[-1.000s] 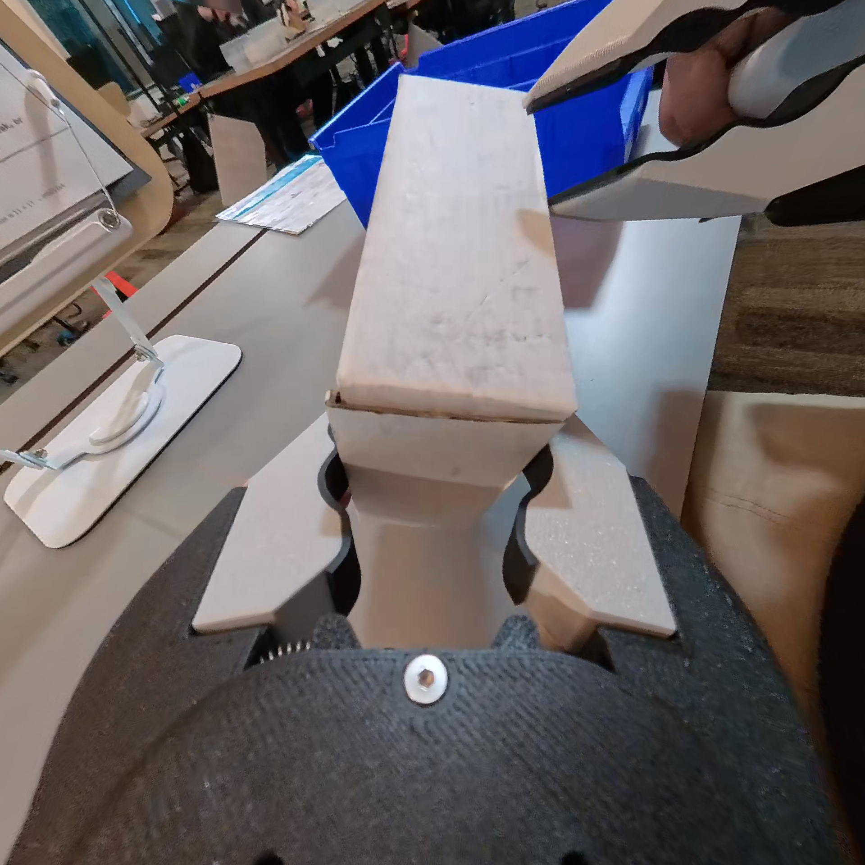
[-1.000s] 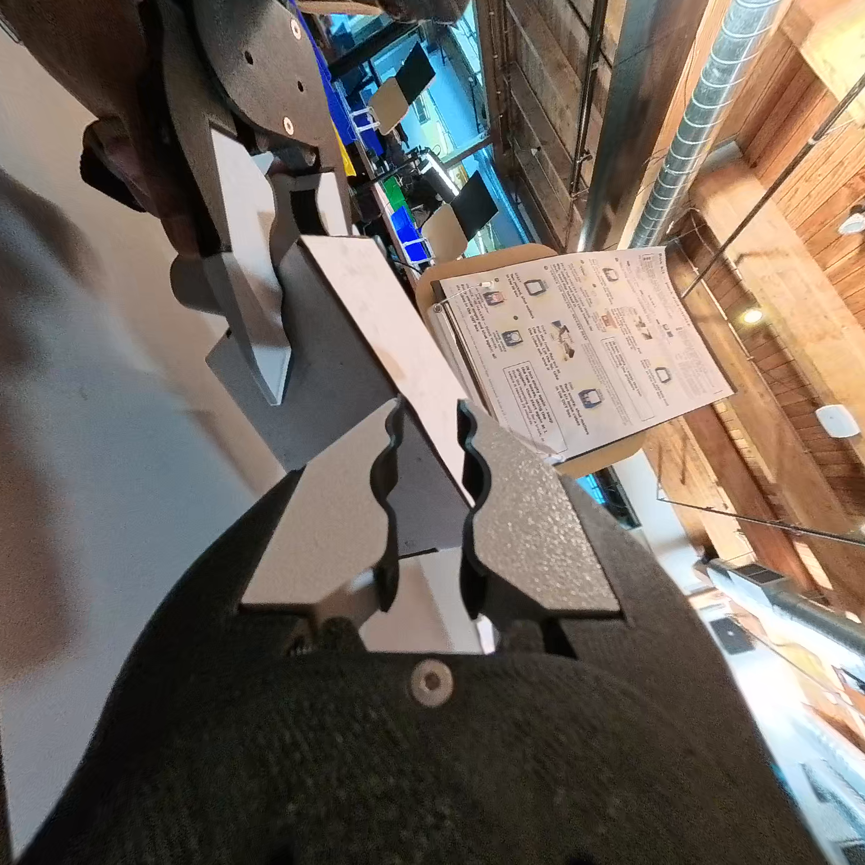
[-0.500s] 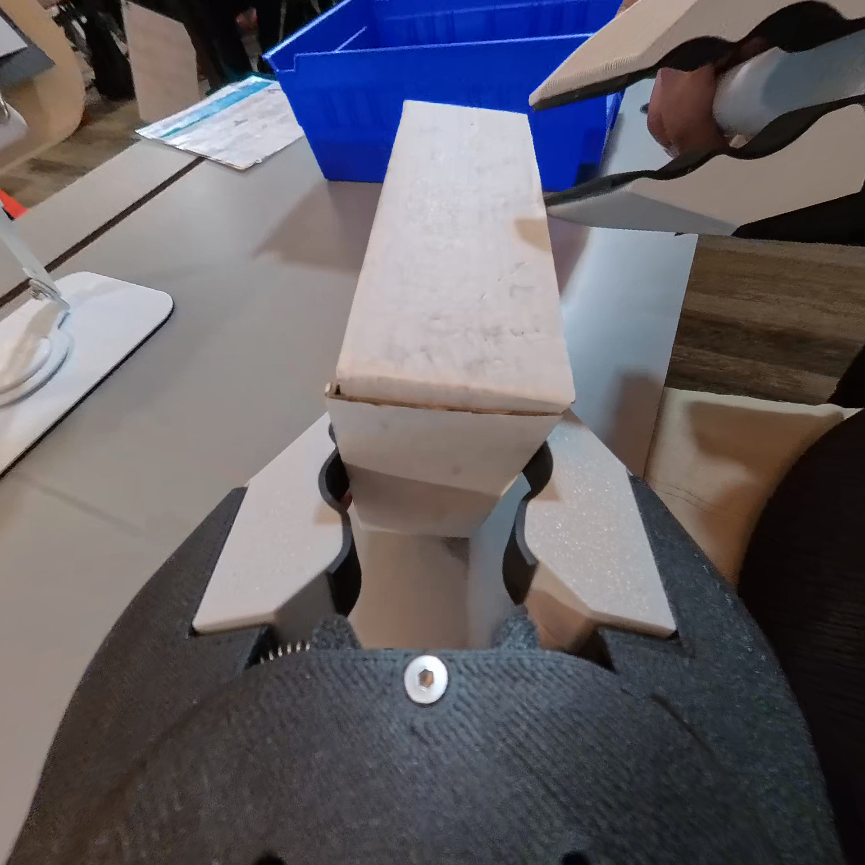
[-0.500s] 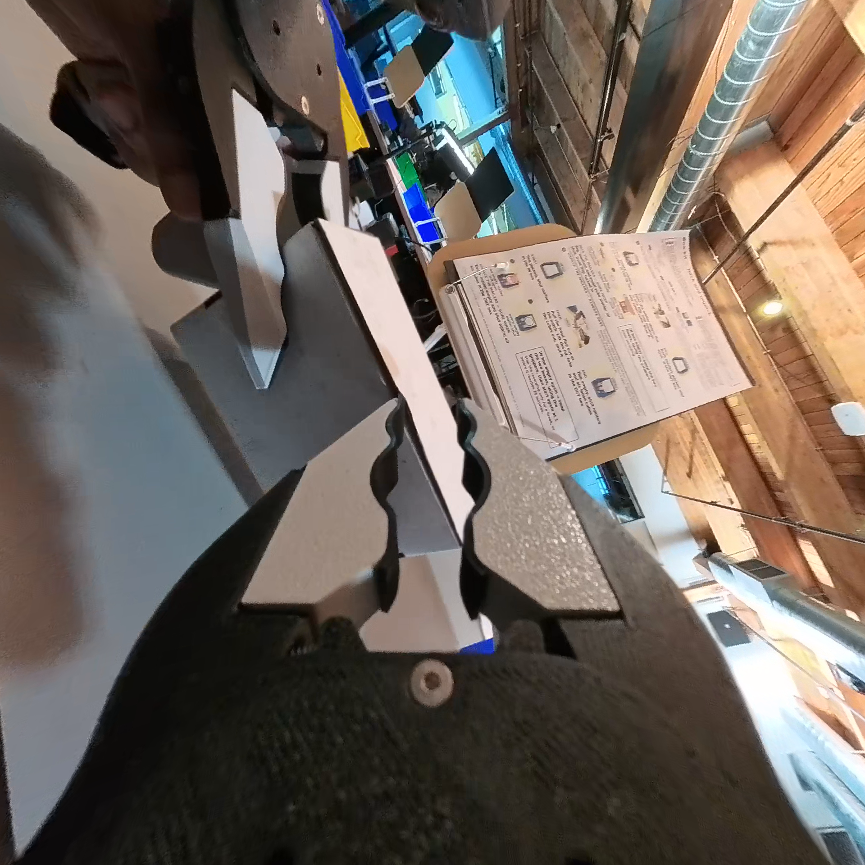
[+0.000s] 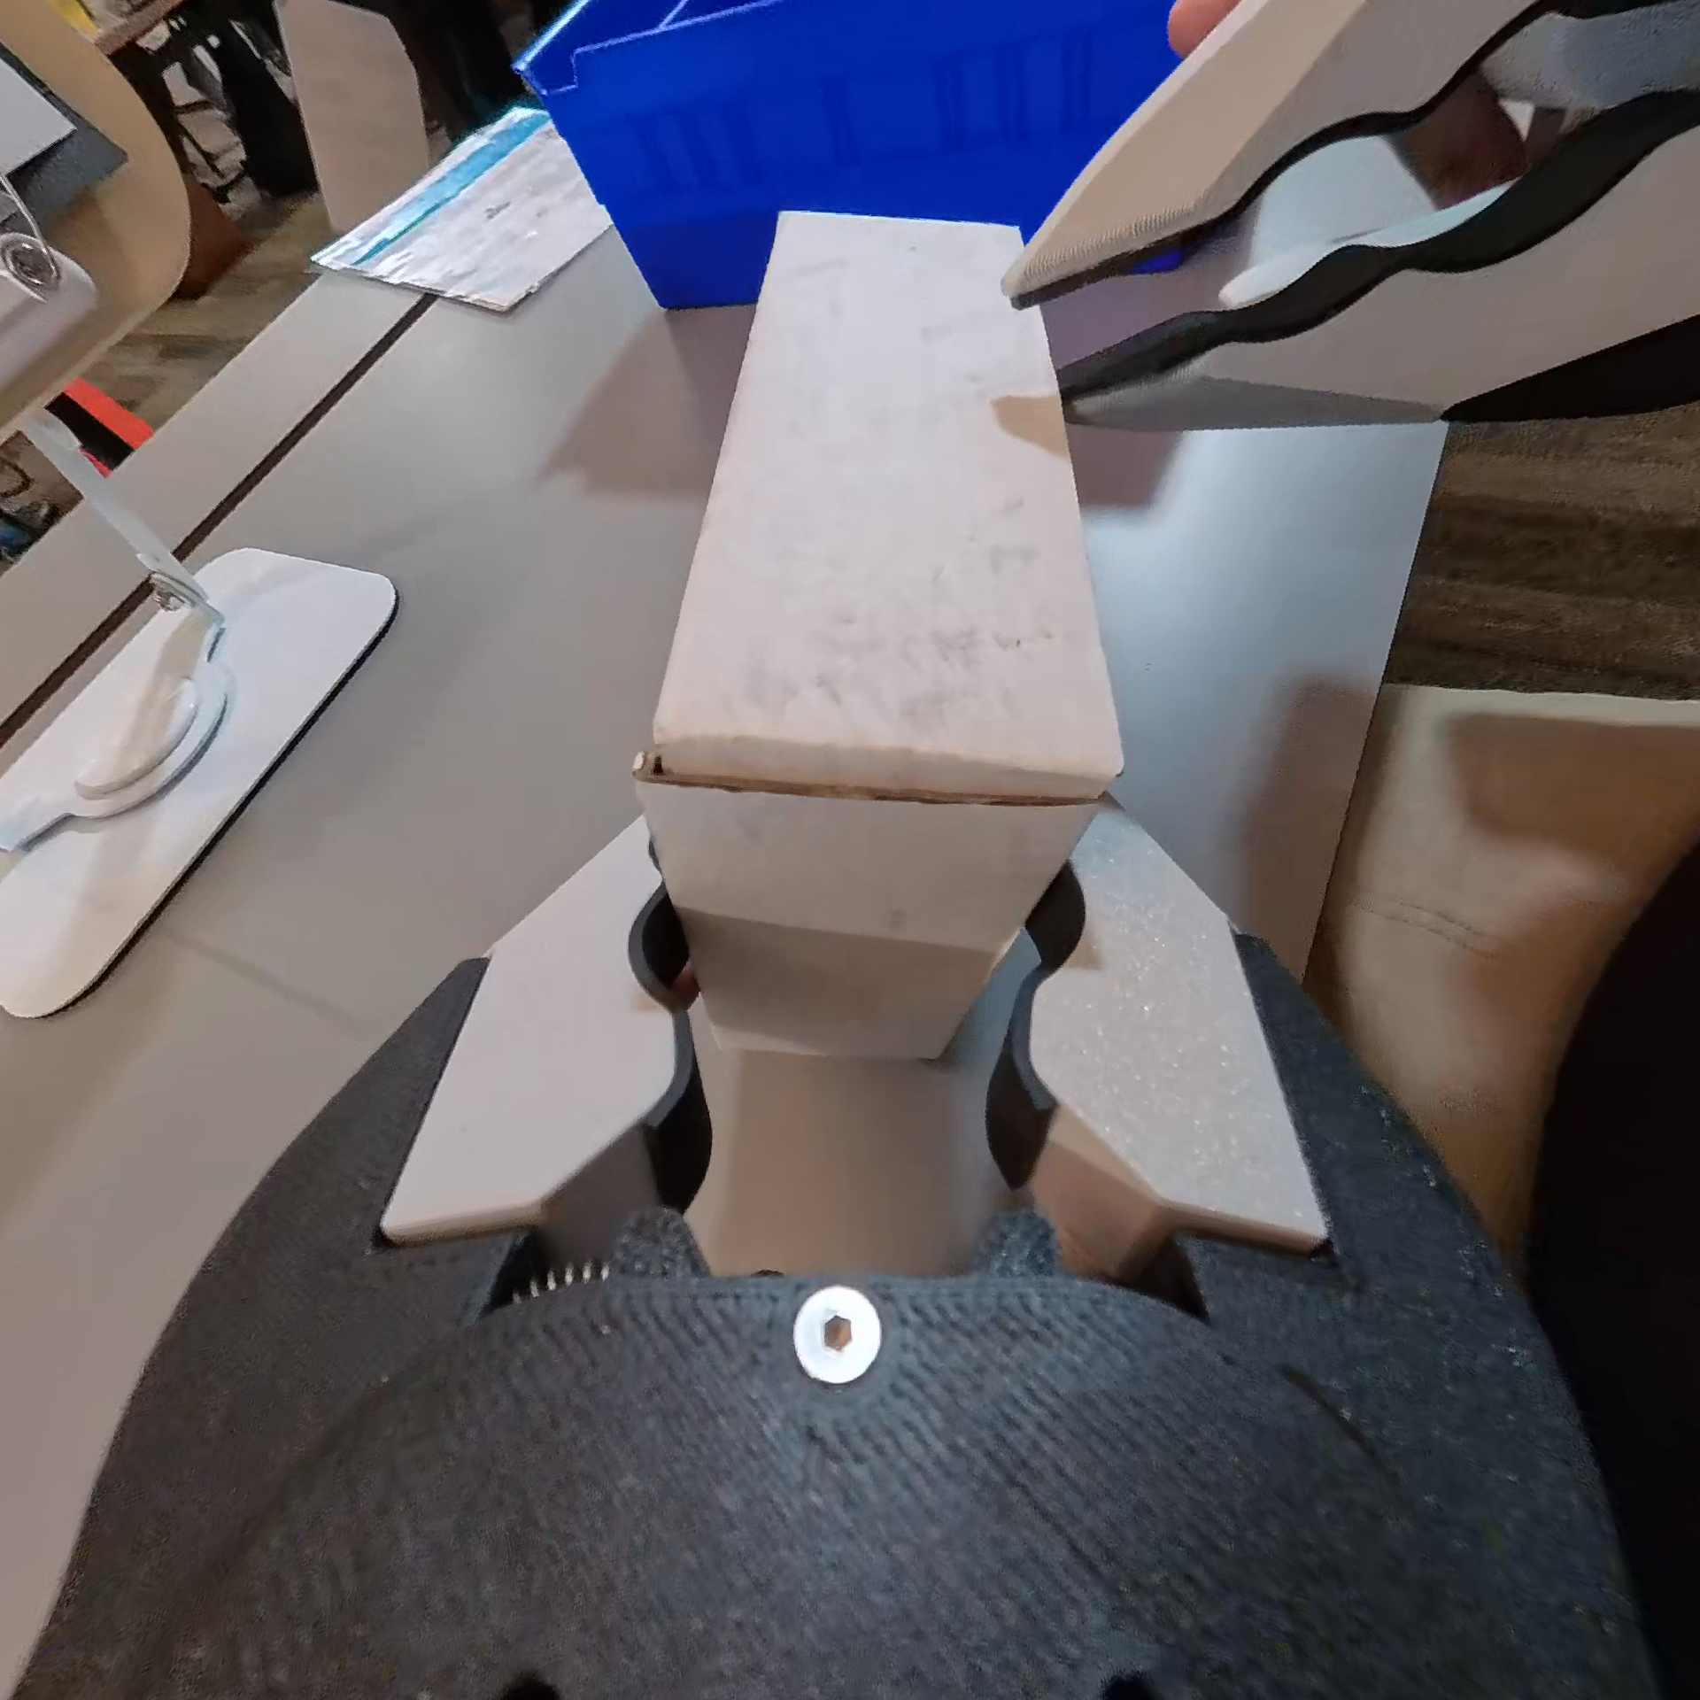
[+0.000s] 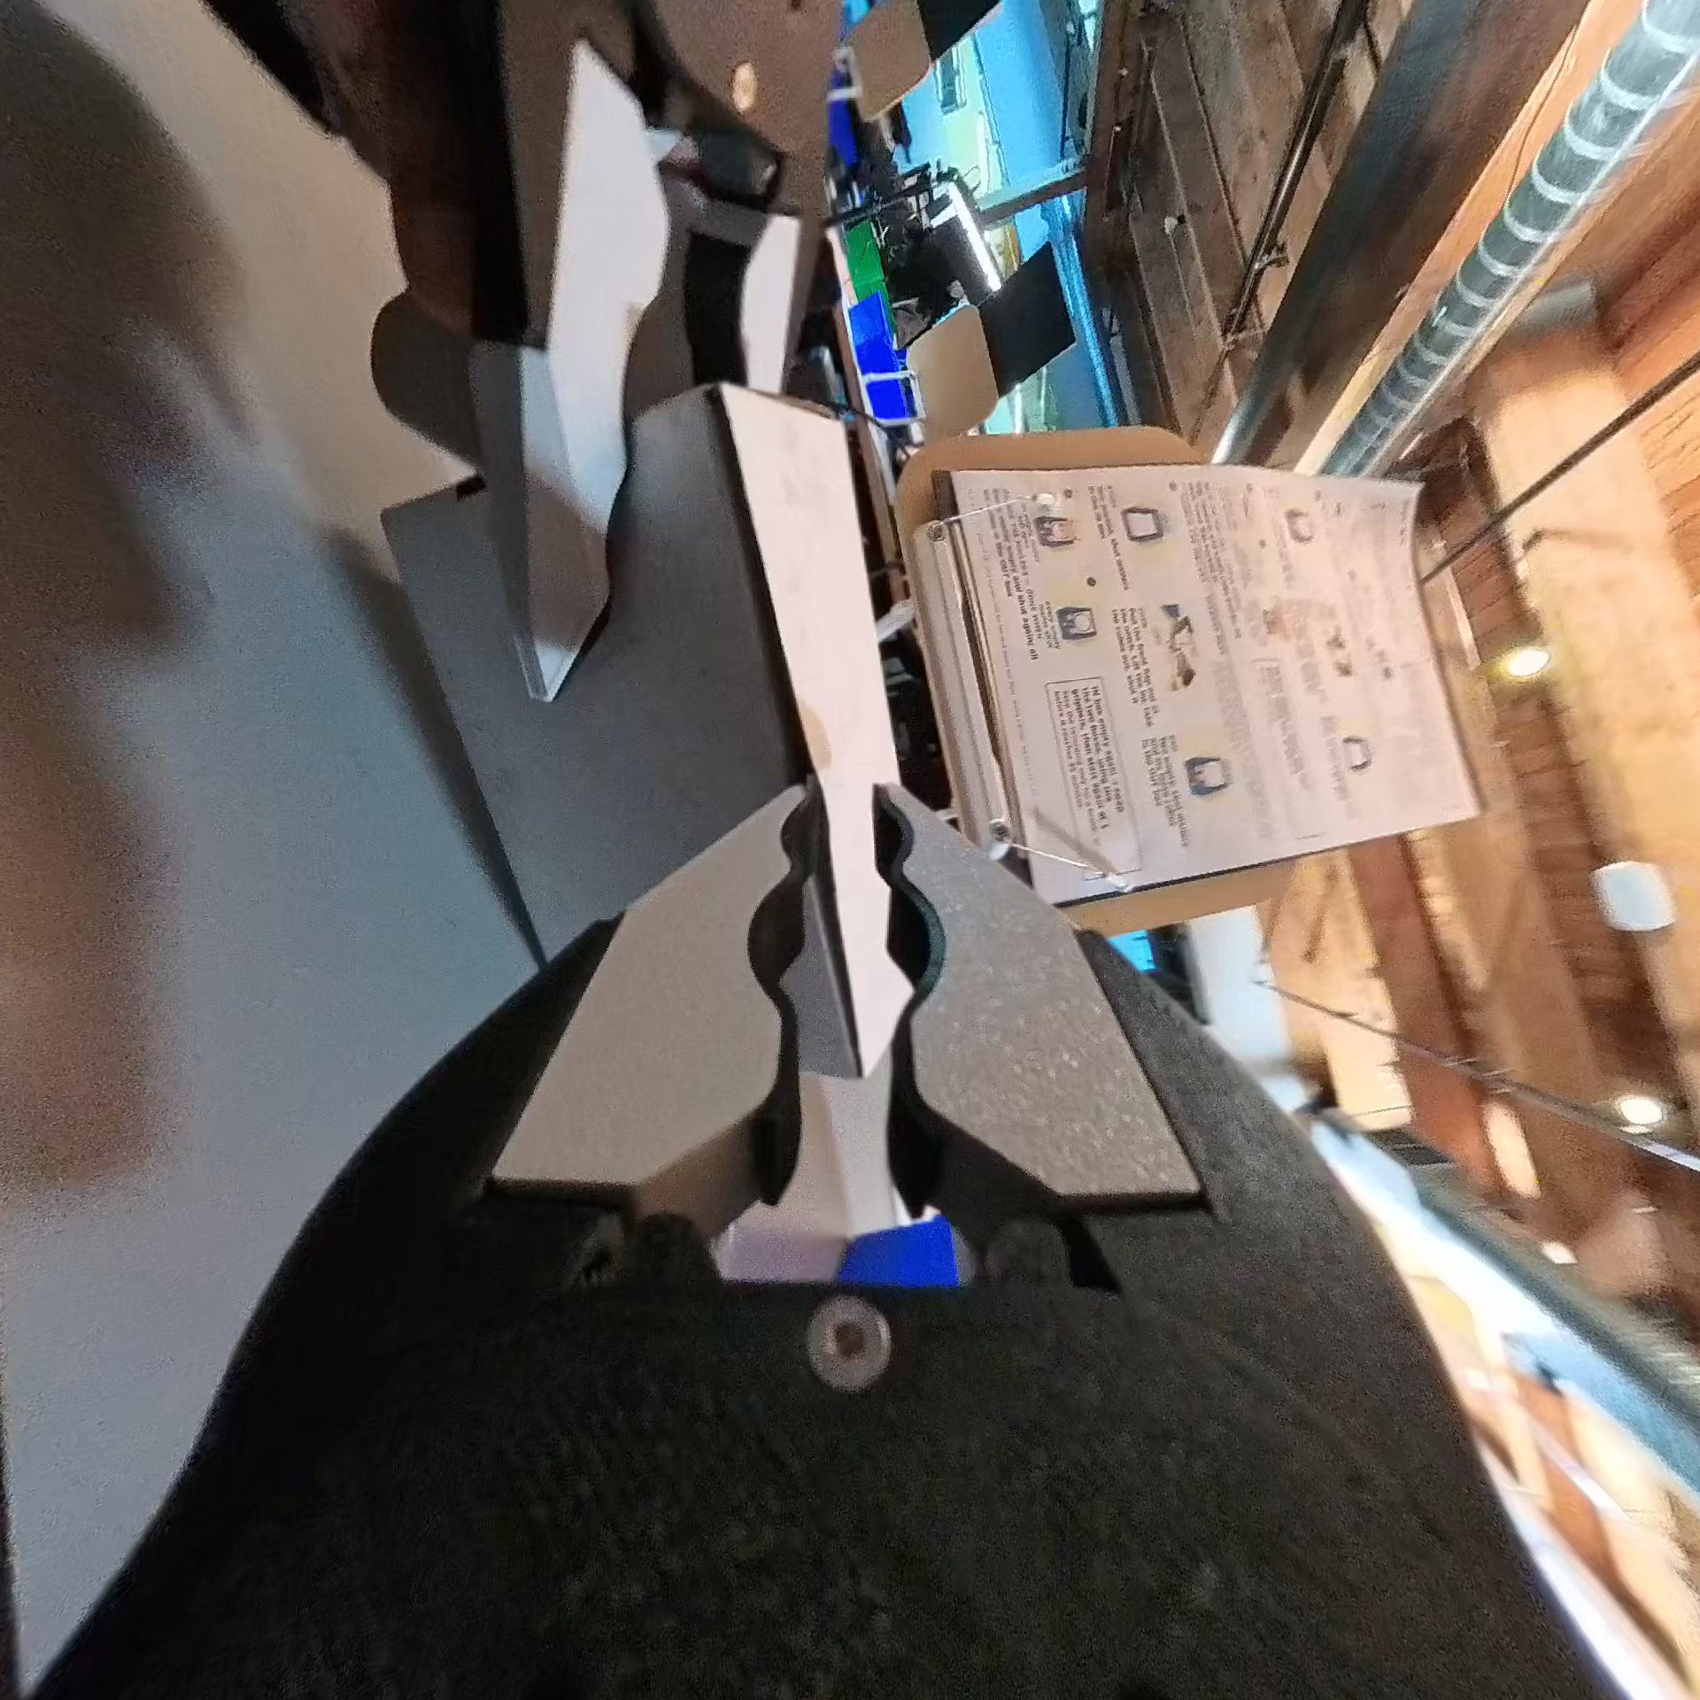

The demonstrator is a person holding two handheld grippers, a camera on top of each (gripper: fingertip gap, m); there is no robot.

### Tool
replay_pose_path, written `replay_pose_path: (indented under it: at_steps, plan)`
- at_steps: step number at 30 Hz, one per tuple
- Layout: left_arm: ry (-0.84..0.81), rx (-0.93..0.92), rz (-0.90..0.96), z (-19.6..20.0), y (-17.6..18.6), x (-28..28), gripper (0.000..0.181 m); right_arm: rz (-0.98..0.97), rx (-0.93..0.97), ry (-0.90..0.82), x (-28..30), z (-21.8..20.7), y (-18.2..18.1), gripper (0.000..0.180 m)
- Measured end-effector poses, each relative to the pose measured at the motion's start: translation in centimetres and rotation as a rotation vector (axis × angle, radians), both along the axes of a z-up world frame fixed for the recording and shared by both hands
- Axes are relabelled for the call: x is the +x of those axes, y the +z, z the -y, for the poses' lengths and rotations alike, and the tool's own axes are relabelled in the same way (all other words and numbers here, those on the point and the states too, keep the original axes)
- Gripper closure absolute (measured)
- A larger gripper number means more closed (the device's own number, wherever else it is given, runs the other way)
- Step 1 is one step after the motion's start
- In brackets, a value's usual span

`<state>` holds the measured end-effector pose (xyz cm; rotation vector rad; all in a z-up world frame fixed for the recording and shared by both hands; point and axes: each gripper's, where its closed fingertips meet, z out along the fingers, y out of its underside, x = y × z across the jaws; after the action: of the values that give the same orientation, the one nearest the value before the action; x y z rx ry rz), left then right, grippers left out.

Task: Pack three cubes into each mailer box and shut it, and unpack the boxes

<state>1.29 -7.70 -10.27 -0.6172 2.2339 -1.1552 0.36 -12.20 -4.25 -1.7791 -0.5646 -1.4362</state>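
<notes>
1. Our left gripper (image 5: 855, 957) clamps the near end of the box (image 5: 883, 515), one finger on each side of it.
2. The box is closed, white and long. We hold it above the table (image 5: 442, 552), and it points away from us.
3. Our right gripper (image 6: 842, 809) pinches a thin edge on the right side of the box, near its far end; the fingers stand close together on it.
4. Behind the box a blue bin (image 5: 828, 129) stands on the table.
5. At the far left we see a stand (image 5: 156, 727) with a flat white base.
</notes>
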Motion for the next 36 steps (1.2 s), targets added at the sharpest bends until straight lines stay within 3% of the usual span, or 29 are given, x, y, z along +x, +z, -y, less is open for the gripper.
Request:
replay_pose_path:
  at_steps: [3, 7, 20, 27, 29, 31, 36]
  plan:
    - [-0.002, -0.023, -0.002, 0.2, 0.3, -0.1, 0.107, -0.092, 0.076, 0.024, -0.1, 0.0, 0.6, 0.177]
    - [-0.018, -0.063, -0.019, 0.8, 0.7, -0.4, 0.108, -0.100, 0.150, 0.038, -0.5, 0.0, 1.9, 0.177]
    - [-0.014, -0.056, -0.018, 1.3, 0.5, -0.4, 0.110, -0.399, 0.366, 0.072, -0.3, 0.1, 3.3, 0.176]
    - [-0.010, -0.177, 0.123, 1.2, 2.5, 0.1, 0.107, -0.267, 0.238, -0.006, 0.6, 0.4, 2.1, 0.179]
    - [0.032, -0.174, 0.168, 0.8, 2.7, 0.6, 0.095, -0.293, 0.229, 0.001, 0.4, 0.2, 1.8, 0.180]
    - [0.023, -0.176, 0.163, 1.1, 2.8, 0.5, 0.089, -0.316, 0.212, 0.003, 0.3, -0.1, 1.4, 0.180]
    - [0.020, -0.283, 0.086, 1.2, 3.1, 0.5, 0.097, -0.309, 0.184, 0.053, -0.5, -0.5, 0.9, 0.180]
